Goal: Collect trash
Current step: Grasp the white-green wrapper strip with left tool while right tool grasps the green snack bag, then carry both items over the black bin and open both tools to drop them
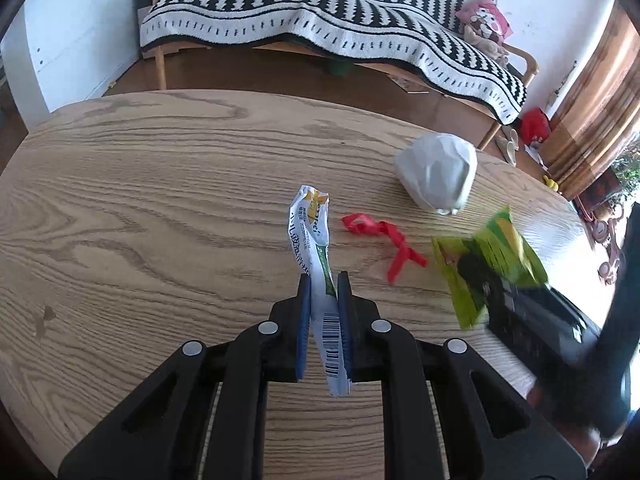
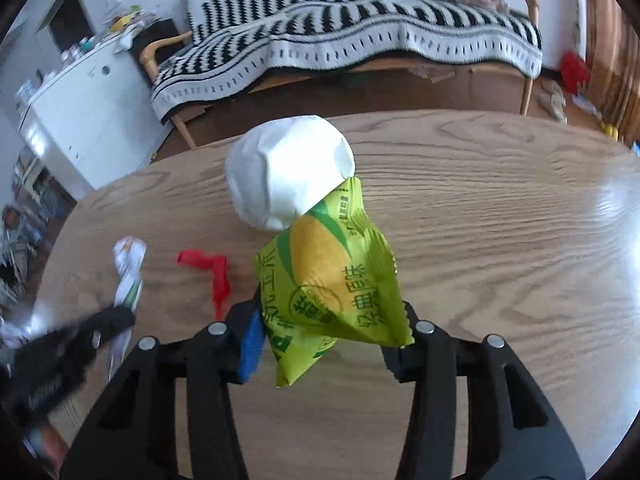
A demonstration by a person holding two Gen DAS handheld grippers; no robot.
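Observation:
My left gripper (image 1: 325, 280) is shut on a white and green wrapper (image 1: 316, 240) with a barcode, held upright above the wooden table (image 1: 160, 200). My right gripper (image 2: 332, 320) is shut on a green and yellow snack bag (image 2: 332, 280); the bag also shows in the left wrist view (image 1: 488, 264). A red scrap of ribbon (image 1: 380, 236) lies on the table between them, also seen in the right wrist view (image 2: 212, 272). A crumpled white paper ball (image 1: 436, 172) sits beyond it, just behind the bag in the right wrist view (image 2: 288, 172). The left gripper (image 2: 116, 316) with its wrapper (image 2: 128, 276) shows blurred at the left.
Behind the table stands a wooden sofa under a black and white striped blanket (image 1: 320, 20) with a pink plush toy (image 1: 484, 16). A white cabinet (image 2: 84, 120) stands at the left. Red and yellow clutter (image 1: 534, 124) lies on the floor at the right.

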